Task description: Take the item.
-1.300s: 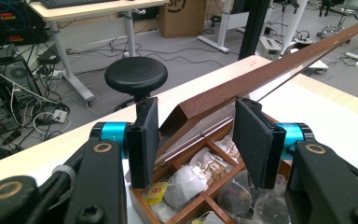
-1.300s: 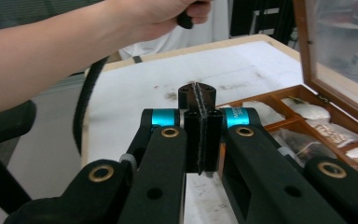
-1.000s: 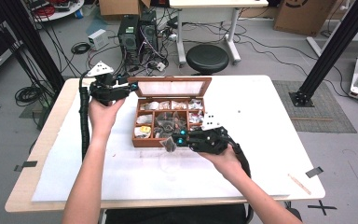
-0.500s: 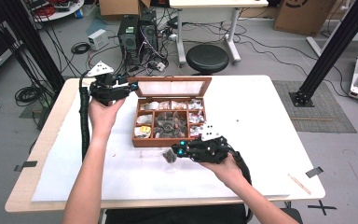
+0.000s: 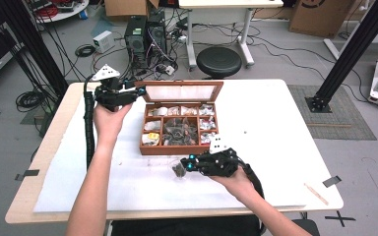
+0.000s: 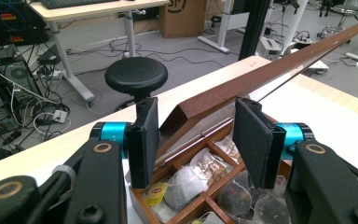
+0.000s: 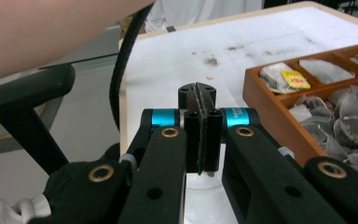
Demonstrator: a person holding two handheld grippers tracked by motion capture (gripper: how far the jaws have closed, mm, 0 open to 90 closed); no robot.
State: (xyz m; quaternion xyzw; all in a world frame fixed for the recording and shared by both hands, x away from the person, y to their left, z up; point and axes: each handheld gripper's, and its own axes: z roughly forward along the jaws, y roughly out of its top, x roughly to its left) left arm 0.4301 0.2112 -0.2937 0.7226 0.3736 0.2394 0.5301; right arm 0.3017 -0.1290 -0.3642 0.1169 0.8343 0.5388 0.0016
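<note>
A wooden tea box [image 5: 177,150] sits mid-table, its compartments full of tea bags. Its glass-paned lid [image 5: 182,92] stands raised. My left gripper [image 5: 135,92] is shut on the lid's left corner; in the left gripper view the pads sit on either side of the lid [image 6: 284,60], above the box [image 6: 200,200]. In front of the box my right gripper [image 5: 184,166] is shut on a dark tea bag in a clear pouch [image 5: 178,170], which hangs just over the white mat. The right gripper view has its pads [image 7: 199,95] pressed together, with the box [image 7: 270,100] to their right.
A white mat [image 5: 275,147] covers most of the wooden table [image 5: 39,162]. A thin wooden stick [image 5: 317,193] lies near the front right corner. Behind the table stand a black stool [image 5: 219,60], computer towers [image 5: 140,34] and loose cables on the floor.
My right gripper has sunk and drawn back from the box's front edge toward the person, with the tea bag in it. The left gripper and the lid have stayed still.
</note>
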